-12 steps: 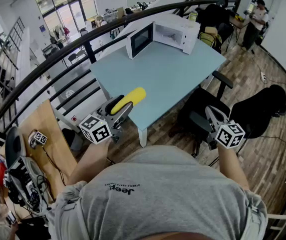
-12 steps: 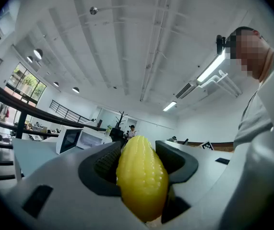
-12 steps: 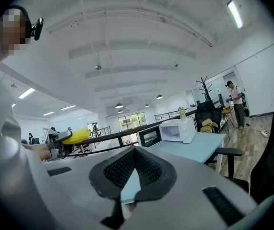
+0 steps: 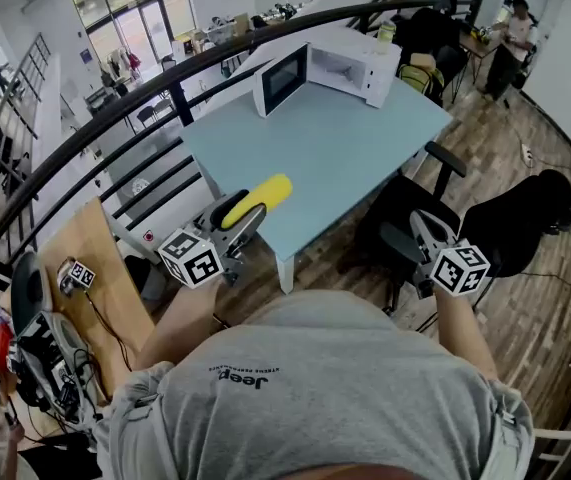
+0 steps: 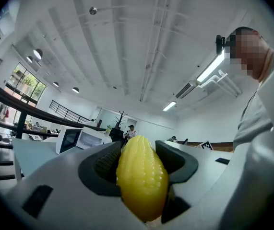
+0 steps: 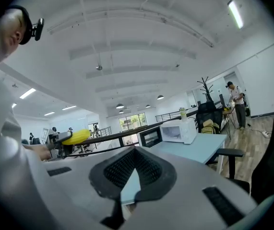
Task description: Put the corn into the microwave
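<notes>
A yellow corn cob (image 4: pixel 258 200) sticks out of my left gripper (image 4: pixel 245 215), whose jaws are shut on it just off the near left corner of the light blue table (image 4: pixel 335 158). The left gripper view shows the corn (image 5: pixel 141 178) clamped between the dark pads. The white microwave (image 4: pixel 345 65) stands at the table's far end with its door (image 4: pixel 280 80) swung open, far from the corn. My right gripper (image 4: pixel 420 230) hovers off the table's right side over a chair, its jaw tips together and nothing in them. In the right gripper view the microwave (image 6: pixel 172 132) is ahead.
A black office chair (image 4: pixel 415 203) sits by the table's right edge, under my right gripper. A dark railing (image 4: pixel 115 118) runs behind the table at the left. A wooden bench (image 4: pixel 85 258) with gear lies at the lower left. A person (image 4: pixel 510 38) stands at the far right.
</notes>
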The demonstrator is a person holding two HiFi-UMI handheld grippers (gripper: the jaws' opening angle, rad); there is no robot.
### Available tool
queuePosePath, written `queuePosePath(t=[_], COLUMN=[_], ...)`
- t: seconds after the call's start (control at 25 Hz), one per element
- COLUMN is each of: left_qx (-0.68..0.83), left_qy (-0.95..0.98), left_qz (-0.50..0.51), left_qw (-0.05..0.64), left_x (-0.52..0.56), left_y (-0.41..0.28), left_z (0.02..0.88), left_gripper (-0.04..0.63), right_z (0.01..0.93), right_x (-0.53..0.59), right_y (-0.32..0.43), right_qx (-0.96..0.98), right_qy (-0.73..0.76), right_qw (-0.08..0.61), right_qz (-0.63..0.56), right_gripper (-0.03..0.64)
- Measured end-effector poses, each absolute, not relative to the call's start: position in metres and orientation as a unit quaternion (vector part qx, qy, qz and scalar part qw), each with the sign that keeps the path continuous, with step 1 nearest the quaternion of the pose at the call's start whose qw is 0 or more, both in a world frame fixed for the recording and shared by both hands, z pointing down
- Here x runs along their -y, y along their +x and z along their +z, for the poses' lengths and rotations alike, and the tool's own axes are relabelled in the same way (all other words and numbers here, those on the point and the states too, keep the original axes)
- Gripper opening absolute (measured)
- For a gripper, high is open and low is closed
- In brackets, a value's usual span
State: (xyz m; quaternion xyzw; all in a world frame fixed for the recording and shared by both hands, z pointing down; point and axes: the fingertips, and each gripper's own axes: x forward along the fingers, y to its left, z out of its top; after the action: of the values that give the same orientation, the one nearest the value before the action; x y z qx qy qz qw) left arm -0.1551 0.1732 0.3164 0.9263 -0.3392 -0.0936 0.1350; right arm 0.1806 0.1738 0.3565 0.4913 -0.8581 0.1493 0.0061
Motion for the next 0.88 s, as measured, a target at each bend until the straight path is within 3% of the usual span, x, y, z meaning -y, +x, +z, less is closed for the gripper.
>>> queuePosePath(t=[0.88], left_qx=[0.331], left_qy=[0.930], left_qz=[-0.092], left_qw=[0.129], left_x=[-0.175], left_y=[-0.118], left_z=[0.306], left_gripper=[0.236], right_z=[0.343], right_x=[-0.184], right_y=[0.213], right_qx=[0.858], right_qy=[0.493], right_qw=[-0.013], right_qz=[0.141], right_gripper=[0.009])
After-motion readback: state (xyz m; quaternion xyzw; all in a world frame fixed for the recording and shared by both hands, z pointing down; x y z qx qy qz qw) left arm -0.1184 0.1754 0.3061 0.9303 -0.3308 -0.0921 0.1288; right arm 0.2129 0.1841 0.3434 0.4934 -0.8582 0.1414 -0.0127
